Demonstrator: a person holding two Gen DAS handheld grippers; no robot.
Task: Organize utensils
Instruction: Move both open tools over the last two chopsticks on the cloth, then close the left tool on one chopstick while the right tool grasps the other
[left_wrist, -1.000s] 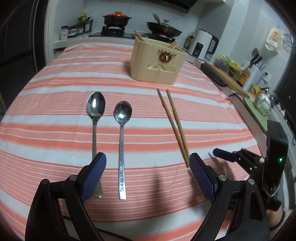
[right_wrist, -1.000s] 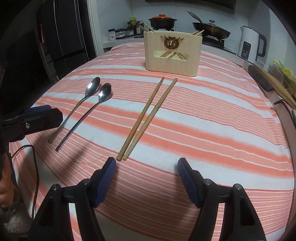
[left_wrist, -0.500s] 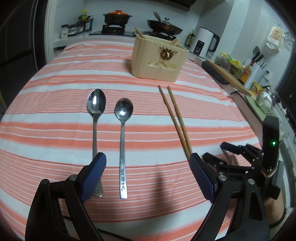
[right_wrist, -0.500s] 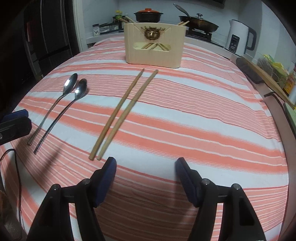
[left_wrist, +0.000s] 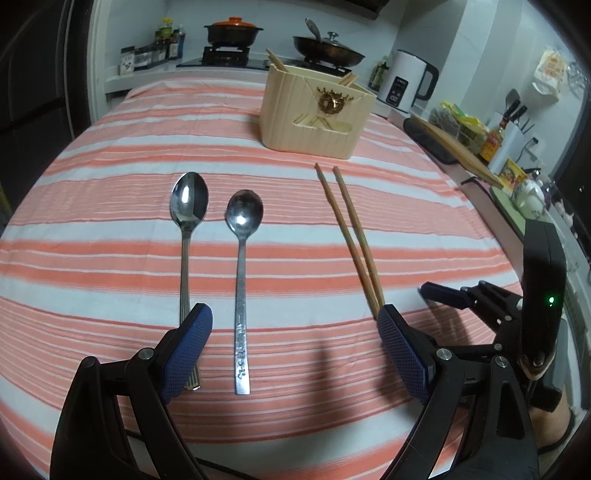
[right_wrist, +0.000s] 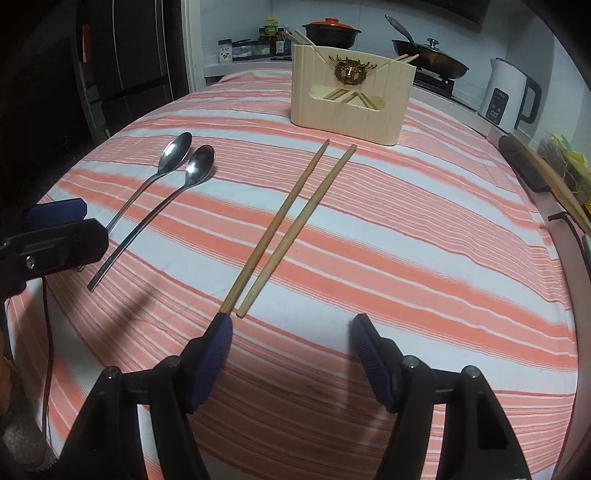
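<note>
Left wrist view. Left claw (left_wrist: 293, 345) was wide apart and empty, hovering low over the near edge of the striped counter (left_wrist: 110, 155). Two steel spoons lay side by side, bowls away from the camera: the ribbed-handle spoon (left_wrist: 184, 254) on the left, its handle end hidden behind the left blue pad; the flat-handle spoon (left_wrist: 242, 280) just right of it, lying between the fingers. The pair of chopsticks (left_wrist: 349, 232) lay further right, near ends meeting at the tip of the right pad (left_wrist: 400, 349). Beige utensil holder (left_wrist: 317, 110) stood upright at the far side, more chopsticks sticking out of its top. The right claw (left_wrist: 443, 295) showed at the right edge. Versus 0.5 s ago: spoons and chopsticks unmoved; the right claw sat a little higher in frame and nearer the chopstick ends.

Right wrist view. Right claw (right_wrist: 291, 349) was open, holding nothing. The chopsticks (right_wrist: 291, 218) ran diagonally toward the holder (right_wrist: 351, 96); the left stick's near end met the left pad (right_wrist: 210, 362) tip, contact probable but hard to confirm at this angle. The other stick's end lay just inside the gap. Both spoons (right_wrist: 162, 192) lay well to the left, their handles near the left claw (right_wrist: 55, 229). Versus 0.5 s ago: the claw had advanced, so the stick ends now reached its left finger rather than lying ahead of it.
</note>
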